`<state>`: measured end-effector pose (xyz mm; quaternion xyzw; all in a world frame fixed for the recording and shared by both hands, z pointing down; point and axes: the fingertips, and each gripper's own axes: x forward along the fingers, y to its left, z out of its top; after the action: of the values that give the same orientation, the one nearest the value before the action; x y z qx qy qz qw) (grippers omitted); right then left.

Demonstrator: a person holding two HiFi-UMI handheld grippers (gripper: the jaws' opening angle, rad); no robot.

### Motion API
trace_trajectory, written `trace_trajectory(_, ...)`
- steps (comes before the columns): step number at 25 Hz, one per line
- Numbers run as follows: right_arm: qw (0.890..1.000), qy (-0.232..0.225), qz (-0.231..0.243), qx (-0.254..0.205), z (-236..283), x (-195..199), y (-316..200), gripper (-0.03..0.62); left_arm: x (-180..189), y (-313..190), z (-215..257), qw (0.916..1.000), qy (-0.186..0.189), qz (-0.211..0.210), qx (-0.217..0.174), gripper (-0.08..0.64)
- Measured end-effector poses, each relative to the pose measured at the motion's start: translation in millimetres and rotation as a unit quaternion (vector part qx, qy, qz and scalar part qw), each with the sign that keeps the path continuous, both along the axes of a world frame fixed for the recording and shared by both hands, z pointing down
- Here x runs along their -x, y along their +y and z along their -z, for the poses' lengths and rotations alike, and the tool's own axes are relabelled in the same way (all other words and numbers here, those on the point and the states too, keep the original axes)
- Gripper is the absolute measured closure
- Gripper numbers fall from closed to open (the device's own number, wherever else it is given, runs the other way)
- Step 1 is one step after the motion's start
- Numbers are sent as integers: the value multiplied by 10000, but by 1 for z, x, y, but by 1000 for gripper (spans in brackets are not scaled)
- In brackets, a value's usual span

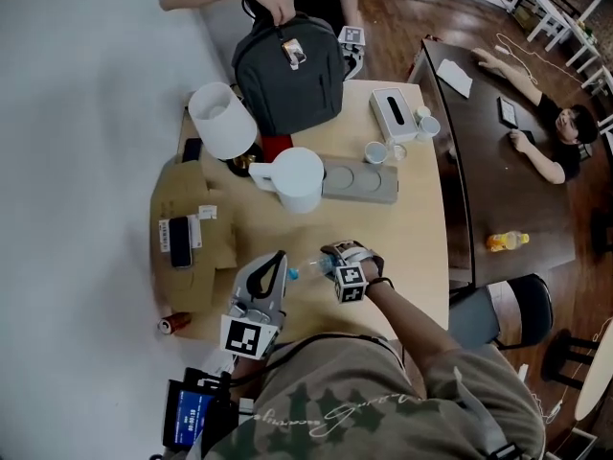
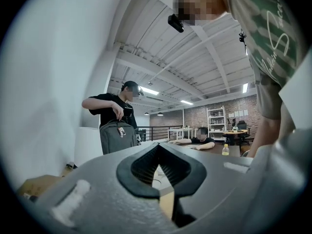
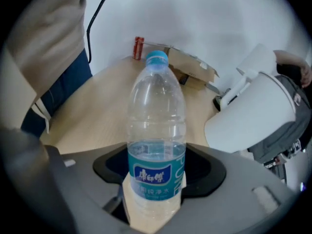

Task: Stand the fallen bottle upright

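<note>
- The fingers of the right gripper (image 1: 332, 259) are closed on the bottle (image 3: 156, 130), pressing both sides of its blue label (image 3: 155, 175) low on the body.
- In the right gripper view the bottle is upright, its blue cap (image 3: 157, 59) on top, in line with the red can (image 3: 139, 48) standing at the desk's far edge. It is clear plastic, with water only in the lower part.
- The bottle's base is hidden behind the fingers, so I cannot tell whether it touches the desk (image 1: 412, 247).
- The left gripper (image 1: 275, 262) is just beside the bottle. Its fingers are closed, with only a thin slit between them and nothing inside.
- Past the grippers, mid-desk, is a white jug (image 1: 297, 178), touching a grey tray (image 1: 359, 182).
- A small cup (image 1: 375, 151) is just beyond the tray, and a tissue box (image 1: 393, 113) is farther on.
- A cardboard box (image 1: 192, 228) lies at the desk's left edge.
- At the far end a person's hand (image 1: 278, 8) holds the top of a dark backpack (image 1: 287, 70).
- A yellow bottle (image 1: 506, 241) stands on the dark table to the right.
</note>
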<state>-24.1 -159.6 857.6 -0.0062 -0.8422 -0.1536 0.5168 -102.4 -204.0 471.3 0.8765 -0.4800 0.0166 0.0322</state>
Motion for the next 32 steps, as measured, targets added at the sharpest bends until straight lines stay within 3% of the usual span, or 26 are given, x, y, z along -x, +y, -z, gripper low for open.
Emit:
trace_trajectory(7,9912,-1071,-780,44,30,12,-13,290,-3,9,0,10000,-65,-42,16,558)
trace_trajectory(9,9765,-1680,-1310,334,45,19,-19,290,-10,10,7,9999,63,-116,-39,558)
trace_trajectory(12,9428,-2517,-2054,754,62,24,-29,290,-19,14,13,9998,117,-148,-44,558)
trace_trajectory(14,9251,-2931,-2279,795,67,21,-34,290,-25,19,7,9999,19,-149,33,558)
trace_trajectory(17,9080,-3332,-2392,860,78,23,-36,290,-30,23,2,9997,-84,-202,61,558)
trace_trajectory(26,8939,-3621,-2461,960,73,23,-39,290,-38,17,4,9995,-105,-274,120,558)
trace_trajectory(32,8937,-3625,-2443,1014,55,16,-33,290,-42,13,-1,9994,-83,-285,170,558)
